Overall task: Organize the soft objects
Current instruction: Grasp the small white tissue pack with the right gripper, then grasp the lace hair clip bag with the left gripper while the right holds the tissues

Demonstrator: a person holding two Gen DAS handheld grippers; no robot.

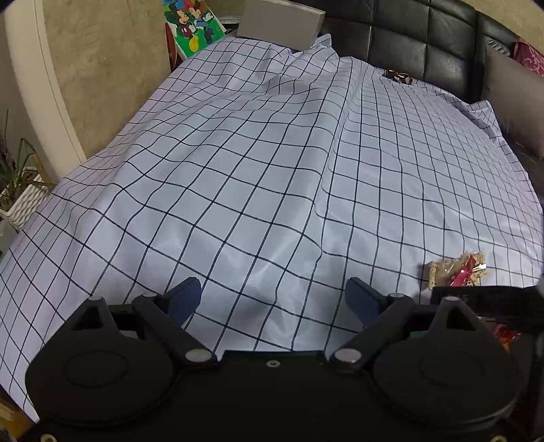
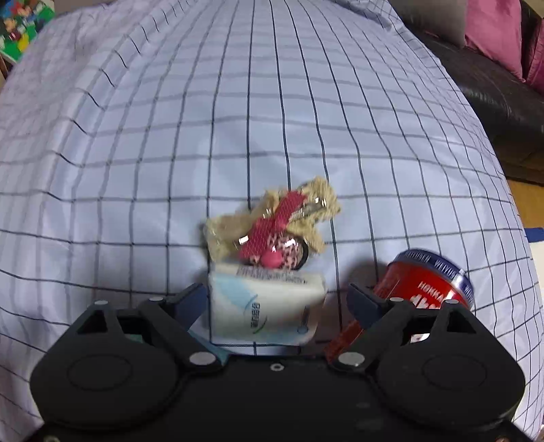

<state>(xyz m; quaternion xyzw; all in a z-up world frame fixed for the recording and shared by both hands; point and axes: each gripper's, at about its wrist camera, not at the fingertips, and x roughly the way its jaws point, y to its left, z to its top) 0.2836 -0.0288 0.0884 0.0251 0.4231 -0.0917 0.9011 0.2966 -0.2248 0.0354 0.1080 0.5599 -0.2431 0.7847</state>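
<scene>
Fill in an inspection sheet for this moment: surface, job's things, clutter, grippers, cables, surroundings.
Surface: checked sheet, wrinkled, spread over the bed.
Job's things: tissue pack between the open fingers of the right gripper; beige hair bow with a red ribbon and pink hair tie just beyond it.
Clutter: red tin on its side, right of the pack.
Grippers: left gripper open, over bare sheet; right open.
Cables: nothing seen.
Surroundings: black headboard, cartoon picture, potted plant, pink cushions.
</scene>
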